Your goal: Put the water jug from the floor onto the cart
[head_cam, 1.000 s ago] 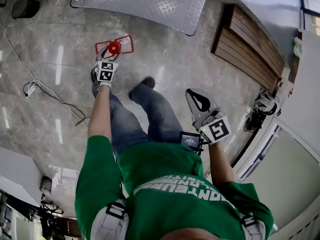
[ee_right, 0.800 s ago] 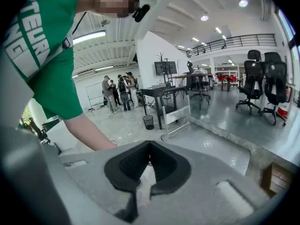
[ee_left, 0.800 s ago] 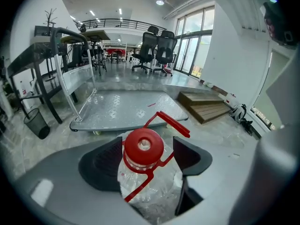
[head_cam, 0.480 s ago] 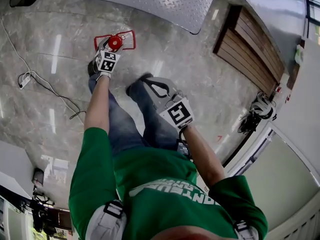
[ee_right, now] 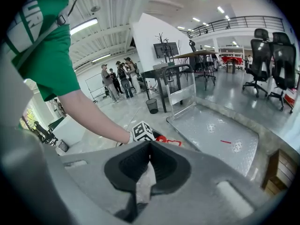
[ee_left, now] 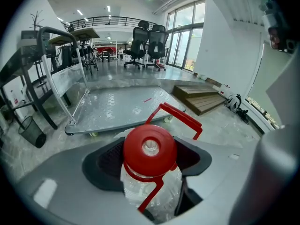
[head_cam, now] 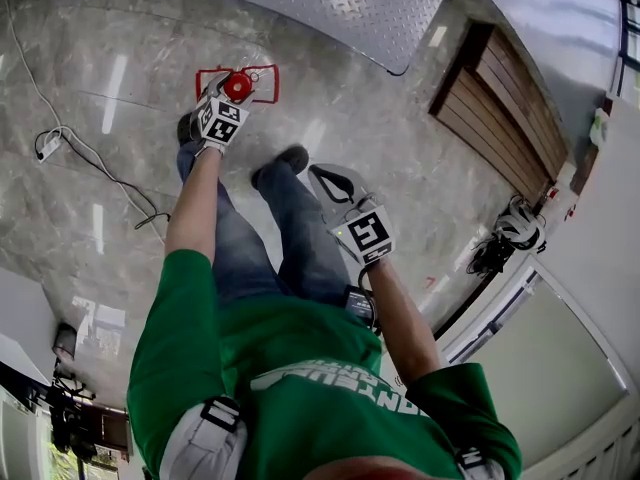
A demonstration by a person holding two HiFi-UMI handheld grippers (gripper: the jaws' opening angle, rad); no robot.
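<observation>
The water jug (ee_left: pixel 150 146) is clamped at the neck by the left gripper (ee_left: pixel 149 165), just short of the cart (ee_left: pixel 122 109). The right gripper (ee_right: pixel 147 165) is held closed, empty. Placement is judged outstanding.

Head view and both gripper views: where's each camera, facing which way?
Head view: on the person's head, facing steeply down at the floor; shows their torso, legs, arms, left gripper and right gripper.
Left gripper view: rides the left gripper, facing along its jaws, shut round the water jug, toward the cart; only the jaws show.
Right gripper view: rides the right gripper, facing along its shut, empty jaws; shows the person's left forearm and green sleeve.
Shared: all three see the cart.
</observation>
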